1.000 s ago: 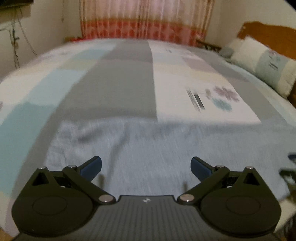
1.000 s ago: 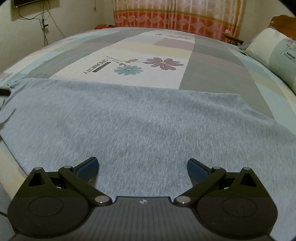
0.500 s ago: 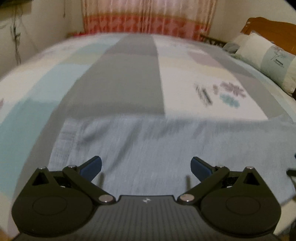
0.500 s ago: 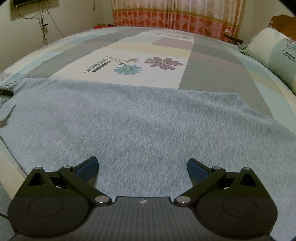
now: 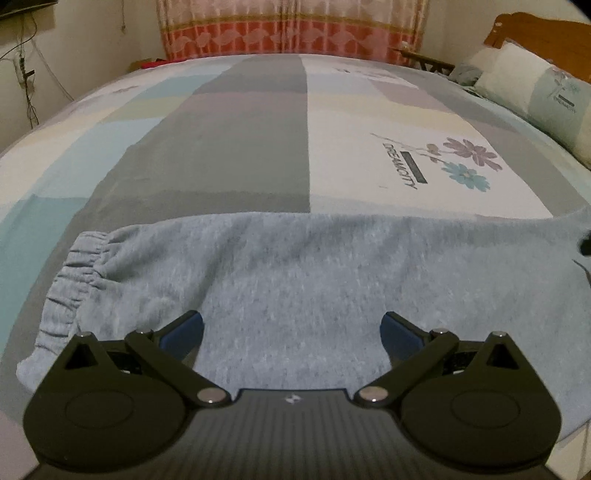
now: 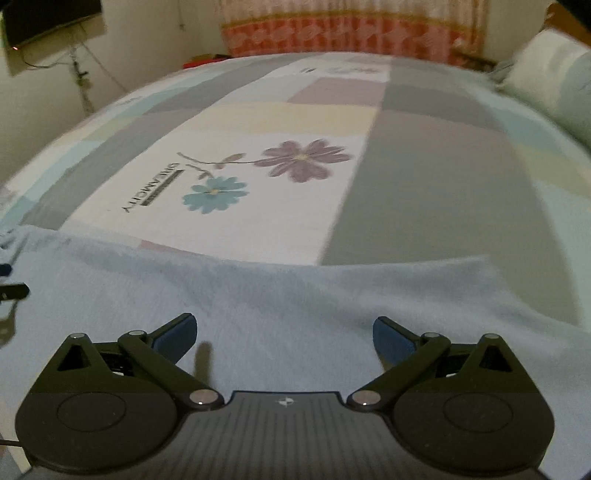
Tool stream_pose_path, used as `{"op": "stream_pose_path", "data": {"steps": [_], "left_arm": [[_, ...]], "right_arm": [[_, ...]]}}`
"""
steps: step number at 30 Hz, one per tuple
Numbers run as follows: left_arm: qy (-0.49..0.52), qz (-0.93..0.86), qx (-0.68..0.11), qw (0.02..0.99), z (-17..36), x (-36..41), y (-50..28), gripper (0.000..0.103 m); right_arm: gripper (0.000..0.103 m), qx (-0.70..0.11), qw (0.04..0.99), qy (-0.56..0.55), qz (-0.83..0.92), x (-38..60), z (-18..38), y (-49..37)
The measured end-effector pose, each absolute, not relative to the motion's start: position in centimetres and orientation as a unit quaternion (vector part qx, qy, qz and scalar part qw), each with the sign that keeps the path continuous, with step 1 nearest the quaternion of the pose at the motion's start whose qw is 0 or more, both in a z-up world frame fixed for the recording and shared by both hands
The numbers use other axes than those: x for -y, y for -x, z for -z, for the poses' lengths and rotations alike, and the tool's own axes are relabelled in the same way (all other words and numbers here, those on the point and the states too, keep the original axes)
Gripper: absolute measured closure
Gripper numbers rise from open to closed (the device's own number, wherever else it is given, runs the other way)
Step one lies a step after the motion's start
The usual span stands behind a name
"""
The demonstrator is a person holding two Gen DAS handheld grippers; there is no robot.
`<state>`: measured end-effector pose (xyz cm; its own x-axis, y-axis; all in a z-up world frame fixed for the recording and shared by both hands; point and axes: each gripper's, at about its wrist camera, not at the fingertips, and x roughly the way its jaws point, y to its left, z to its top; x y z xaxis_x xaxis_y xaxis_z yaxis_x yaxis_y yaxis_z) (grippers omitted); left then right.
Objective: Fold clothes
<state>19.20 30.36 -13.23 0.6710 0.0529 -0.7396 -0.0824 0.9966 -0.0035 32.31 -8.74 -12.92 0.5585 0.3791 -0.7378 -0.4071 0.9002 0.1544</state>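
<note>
A big bed (image 5: 236, 155) fills both views, and it wears a patchwork cover of grey, blue, cream and white squares. One white square has a purple flower (image 6: 304, 158), a blue flower (image 6: 214, 194) and some dark letters on it. Far back hangs a curtain (image 5: 295, 27) with a red band of leaf shapes. A pillow (image 5: 539, 92) lies at the right side of the bed, up against a brown wooden headboard (image 5: 535, 26). On the wall at the left, thin wires (image 5: 26, 70) hang down. A dark flat screen (image 6: 48, 18) sits high on that wall in the right wrist view. Across the near edge of the bed lies a pair of light grey sweatpants (image 5: 314, 280), spread out flat from side to side. The gathered stretchy cuff (image 5: 70, 284) of a leg is at the left end, seen in the left wrist view. The left claw (image 5: 291, 332) hangs just over the sweatpants near that cuff, with its two blue tips wide apart and nothing between them. The right claw (image 6: 284, 334) hangs over the other part of the sweatpants, and its blue tips are also wide apart and hold nothing. The right wrist view is a bit blurry.
</note>
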Motion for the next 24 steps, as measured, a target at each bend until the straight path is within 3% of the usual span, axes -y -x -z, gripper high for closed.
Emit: {"op": "stream_pose_path", "data": {"steps": [5,10,15,24], "left_arm": [[0.016,-0.033,-0.407,0.913,13.2,-30.4,-19.4,0.001],[0.017,-0.035,-0.400,0.916,13.4,-30.3,-19.0,0.001],[0.020,-0.035,-0.408,0.912,13.0,-30.1,-19.2,0.001],[-0.002,-0.003,-0.411,0.912,11.6,-26.9,-18.2,0.001]], "right_arm": [[0.000,-0.392,0.891,0.072,-0.217,6.8,13.2,-34.2],[0.000,-0.389,0.885,0.050,-0.249,6.3,11.6,-32.2],[0.000,-0.400,0.881,0.070,-0.240,4.0,13.7,-32.4],[0.000,-0.333,0.922,0.084,-0.178,12.9,10.3,-26.3]]}}
